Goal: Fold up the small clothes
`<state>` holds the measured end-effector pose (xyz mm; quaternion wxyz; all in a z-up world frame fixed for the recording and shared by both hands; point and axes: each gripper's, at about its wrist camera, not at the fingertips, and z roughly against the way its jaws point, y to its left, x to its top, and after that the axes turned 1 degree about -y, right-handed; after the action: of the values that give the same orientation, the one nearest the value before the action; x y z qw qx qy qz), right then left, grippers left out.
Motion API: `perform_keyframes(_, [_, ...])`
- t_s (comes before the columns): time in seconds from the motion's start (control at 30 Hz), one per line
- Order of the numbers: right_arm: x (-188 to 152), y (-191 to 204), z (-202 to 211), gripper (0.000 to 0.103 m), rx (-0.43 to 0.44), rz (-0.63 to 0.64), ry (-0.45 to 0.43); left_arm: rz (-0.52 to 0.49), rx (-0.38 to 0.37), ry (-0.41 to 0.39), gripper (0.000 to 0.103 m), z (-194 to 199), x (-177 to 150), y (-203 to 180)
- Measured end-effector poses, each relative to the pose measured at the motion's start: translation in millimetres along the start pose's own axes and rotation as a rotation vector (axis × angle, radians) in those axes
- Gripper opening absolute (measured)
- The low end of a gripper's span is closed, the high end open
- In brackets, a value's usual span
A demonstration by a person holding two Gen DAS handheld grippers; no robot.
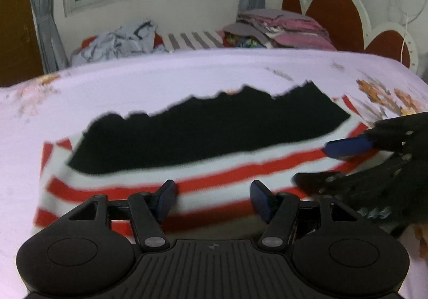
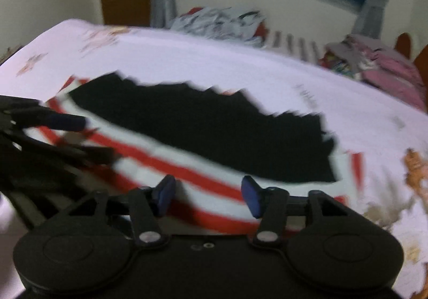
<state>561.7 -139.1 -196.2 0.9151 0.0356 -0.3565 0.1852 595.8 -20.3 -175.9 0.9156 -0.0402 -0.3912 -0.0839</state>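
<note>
Left claw (image 1: 212,200) and right claw (image 2: 207,198) both spread, hovering over the near edge of the striped shirt (image 1: 187,178) on the bed (image 1: 160,76); next, probably pinch that edge to fold

Left gripper (image 1: 212,198) spread wide, right gripper (image 2: 207,196) likewise, side by side
</note>
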Motion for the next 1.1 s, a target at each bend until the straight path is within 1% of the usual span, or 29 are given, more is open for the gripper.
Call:
perform_keyframes(0.03, [-4,3,-1,0.057,-0.010,0.012,0.009,0.001,0.004,0.009,0.062,2,-5,0])
perform_keyframes(0.1, [-11,1,4,0.057,-0.013,0.023,0.008,0.012,0.002,0.008,0.062,7,-16,6])
perform_keyframes(0.2, [-23,-16,20,0.056,-0.042,0.034,0.015,0.049,0.029,-0.002,0.062,19,-30,30])
perform_keyframes(0.27, [-36,-36,35,0.057,-0.079,-0.004,0.028,0.069,0.070,-0.003,0.062,32,-43,49])
perform_keyframes(0.3, [-44,-48,42,0.058,-0.091,-0.031,0.039,0.070,0.100,-0.001,0.062,38,-51,59])
perform_keyframes(0.33, [-53,-63,48,0.058,-0.091,-0.072,0.049,0.082,0.111,-0.004,0.062,44,-60,70])
perform_keyframes(0.4, [-68,-78,56,0.058,-0.112,-0.103,0.054,0.121,0.101,-0.024,0.061,56,-76,90])
perform_keyframes(0.43, [-71,-79,60,0.058,-0.118,-0.097,0.051,0.120,0.095,-0.030,0.061,59,-79,92])
perform_keyframes(0.5, [-69,-68,64,0.057,-0.156,-0.075,0.053,0.115,0.133,-0.028,0.062,63,-76,84])
perform_keyframes(0.53, [-65,-62,67,0.054,-0.171,-0.075,0.041,0.111,0.141,-0.030,0.062,66,-73,76])
perform_keyframes(0.57, [-63,-53,72,0.047,-0.161,-0.082,0.015,0.113,0.118,-0.046,0.062,70,-71,67])
perform_keyframes(0.63, [-57,-32,79,0.047,-0.101,-0.096,-0.025,0.098,0.070,-0.062,0.062,74,-69,47])
perform_keyframes(0.73, [-51,4,72,0.042,-0.031,-0.063,0.001,0.063,0.018,-0.034,0.062,67,-65,12])
perform_keyframes(0.77, [-51,13,68,0.040,-0.017,-0.062,0.012,0.053,0.009,-0.015,0.062,63,-64,1])
perform_keyframes(0.83, [-53,28,59,0.041,-0.019,-0.056,0.036,0.034,0.018,0.003,0.062,57,-66,-13])
perform_keyframes(0.9, [-56,33,53,0.041,-0.047,-0.044,0.061,0.024,0.042,0.026,0.062,50,-69,-14])
perform_keyframes(0.97, [-59,26,56,0.041,-0.054,-0.049,0.065,0.039,0.045,0.025,0.062,54,-73,-4])
perform_keyframes(1.0, [-62,20,60,0.041,-0.070,-0.050,0.069,0.043,0.061,0.025,0.062,58,-75,0])
perform_keyframes(1.1, [-75,-10,70,0.041,-0.163,-0.064,0.084,0.067,0.126,0.029,0.062,68,-88,29])
